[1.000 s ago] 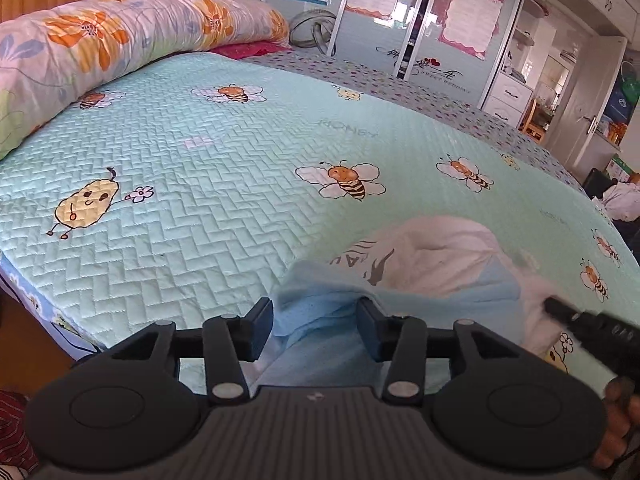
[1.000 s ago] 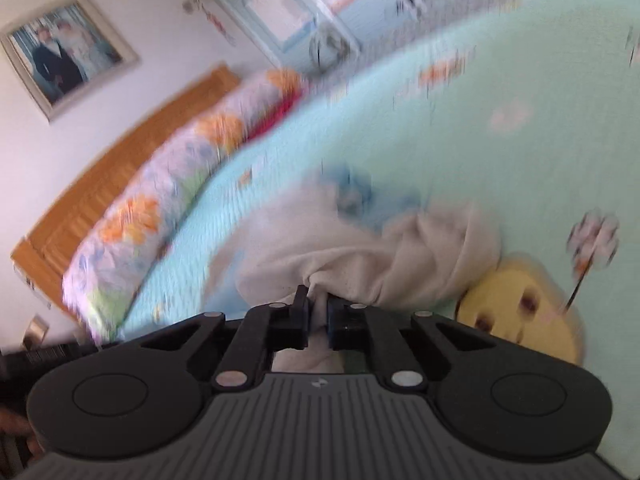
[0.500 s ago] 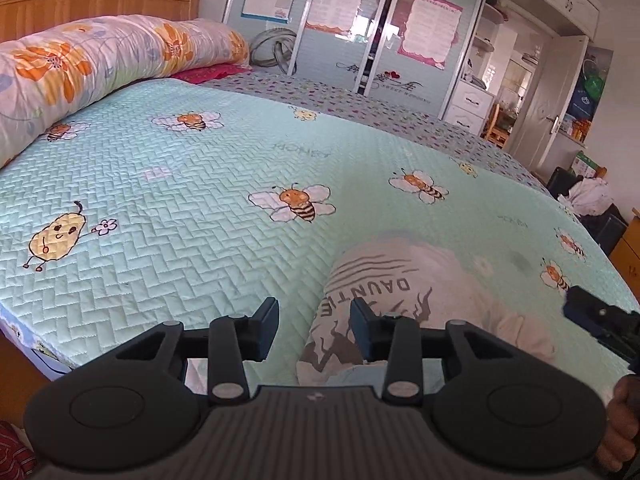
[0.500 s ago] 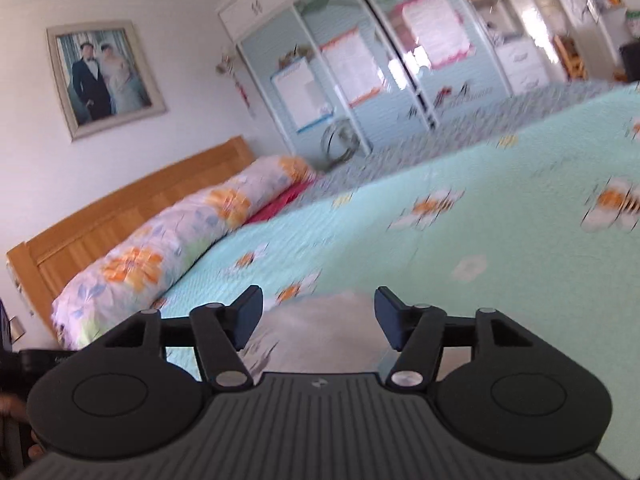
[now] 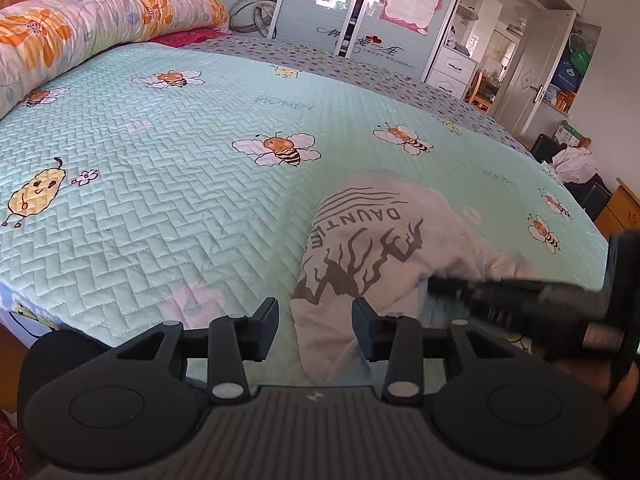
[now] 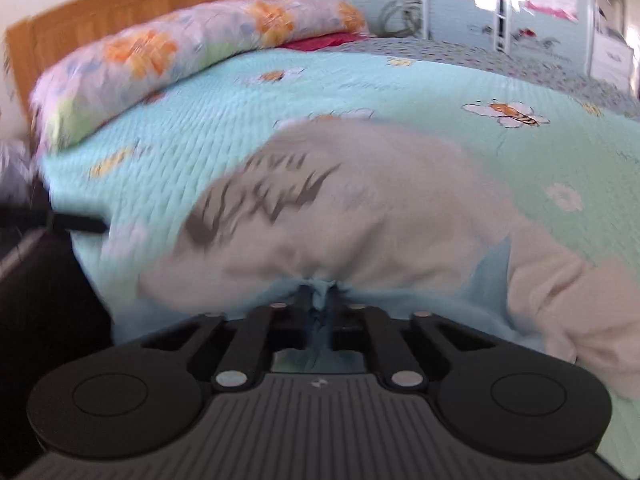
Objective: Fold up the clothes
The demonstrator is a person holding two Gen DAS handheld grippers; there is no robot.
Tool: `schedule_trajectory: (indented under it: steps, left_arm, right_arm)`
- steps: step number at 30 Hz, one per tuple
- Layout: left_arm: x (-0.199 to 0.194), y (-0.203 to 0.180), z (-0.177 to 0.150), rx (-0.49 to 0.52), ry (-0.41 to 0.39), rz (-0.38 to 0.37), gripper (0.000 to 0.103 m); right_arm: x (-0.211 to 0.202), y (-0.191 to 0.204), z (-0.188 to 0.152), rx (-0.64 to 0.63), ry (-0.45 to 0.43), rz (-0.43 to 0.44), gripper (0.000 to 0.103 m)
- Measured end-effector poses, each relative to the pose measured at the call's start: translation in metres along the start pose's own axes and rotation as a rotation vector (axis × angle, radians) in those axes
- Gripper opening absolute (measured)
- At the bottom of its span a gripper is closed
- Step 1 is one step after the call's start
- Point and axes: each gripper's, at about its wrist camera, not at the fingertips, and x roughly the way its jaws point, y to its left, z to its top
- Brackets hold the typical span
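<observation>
Nearest to you, your right gripper (image 6: 319, 300) is pinching a bunched light-blue hem of the white printed T-shirt (image 6: 360, 216), its jaws having just been closing on that cloth. Your left gripper (image 5: 315, 322) is hanging with its jaws spread; the shirt's near edge is lying between the fingers, and the pads are not pressing it. The T-shirt (image 5: 372, 248) is lying crumpled near the front edge of the bed, print side up, on the mint bee-print quilted cover (image 5: 168, 176). Judged from that heap, you are only beginning the fold: the garment is not yet spread flat, no crease is showing, and the smoothing and every fold are remaining. Farther back, the floral bolster (image 5: 92, 20) is lying along the wooden headboard (image 6: 160, 0), and the wardrobe doors (image 5: 340, 4) with their posters are closing off the far wall. The left wrist view is giving you the lettering on the print, the right gripper's dark fingers (image 5: 500, 292) reaching in from the side, and the open doorway (image 5: 532, 68). The right wrist view, though blurred, is alone showing the pinch itself and the blue lining (image 6: 492, 272).
</observation>
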Motion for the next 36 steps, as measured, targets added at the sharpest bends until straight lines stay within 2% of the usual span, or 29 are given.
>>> schedule_trajectory:
  steps: [4, 6, 9, 10, 11, 14, 18, 19, 21, 22, 23, 24, 28, 31, 33, 36]
  left_arm:
    - [-0.001, 0.009, -0.003, -0.028, -0.003, -0.004, 0.043]
    - [-0.001, 0.012, -0.004, -0.037, -0.003, -0.009, 0.043]
    - [0.001, 0.012, -0.007, -0.038, 0.010, -0.020, 0.044]
    - [0.002, 0.011, -0.008, -0.036, 0.016, -0.021, 0.044]
    - [0.003, 0.010, -0.009, -0.032, 0.024, -0.020, 0.044]
    - [0.006, 0.009, -0.010, -0.016, 0.038, -0.004, 0.048]
    - [0.015, 0.012, -0.012, -0.025, 0.071, 0.035, 0.049]
    - [0.017, 0.012, -0.013, -0.028, 0.082, 0.043, 0.049]
    - [0.019, 0.011, -0.014, -0.018, 0.095, 0.051, 0.049]
    - [0.018, 0.010, -0.015, -0.013, 0.097, 0.051, 0.049]
    - [0.017, 0.010, -0.016, -0.010, 0.098, 0.050, 0.049]
    - [0.016, 0.010, -0.016, -0.009, 0.097, 0.047, 0.049]
    - [0.013, 0.015, -0.015, -0.016, 0.087, 0.039, 0.050]
    - [0.018, 0.017, -0.015, -0.027, 0.089, 0.027, 0.050]
    - [0.021, 0.015, -0.015, -0.018, 0.093, 0.005, 0.050]
    - [0.027, 0.003, -0.014, 0.034, 0.089, -0.025, 0.050]
  right_arm:
    - [-0.042, -0.036, 0.046, 0.293, -0.219, 0.021, 0.000]
    - [-0.062, -0.051, 0.055, 0.346, -0.284, 0.017, 0.000]
    - [-0.076, -0.054, 0.050, 0.304, -0.268, 0.026, 0.020]
    - [-0.077, -0.048, 0.043, 0.256, -0.250, 0.027, 0.042]
    - [-0.077, -0.041, 0.036, 0.199, -0.229, 0.027, 0.057]
    - [-0.066, -0.003, 0.005, -0.069, -0.129, 0.003, 0.062]
    - [-0.036, 0.053, -0.048, -0.470, -0.004, -0.038, 0.063]
    - [-0.027, 0.063, -0.059, -0.543, 0.020, -0.048, 0.063]
    - [-0.011, 0.074, -0.072, -0.600, 0.054, -0.061, 0.054]
    - [-0.010, 0.071, -0.068, -0.556, 0.050, -0.025, 0.032]
    - [-0.010, 0.069, -0.062, -0.508, 0.043, 0.002, 0.002]
    - [-0.013, 0.065, -0.050, -0.444, 0.017, 0.000, 0.001]
    - [-0.052, 0.030, 0.005, -0.144, -0.192, 0.034, 0.001]
    - [-0.073, -0.003, 0.030, -0.006, -0.323, -0.089, 0.001]
    - [-0.077, -0.031, 0.036, 0.103, -0.350, -0.152, 0.001]
    - [-0.070, -0.061, 0.025, 0.242, -0.284, -0.175, 0.007]
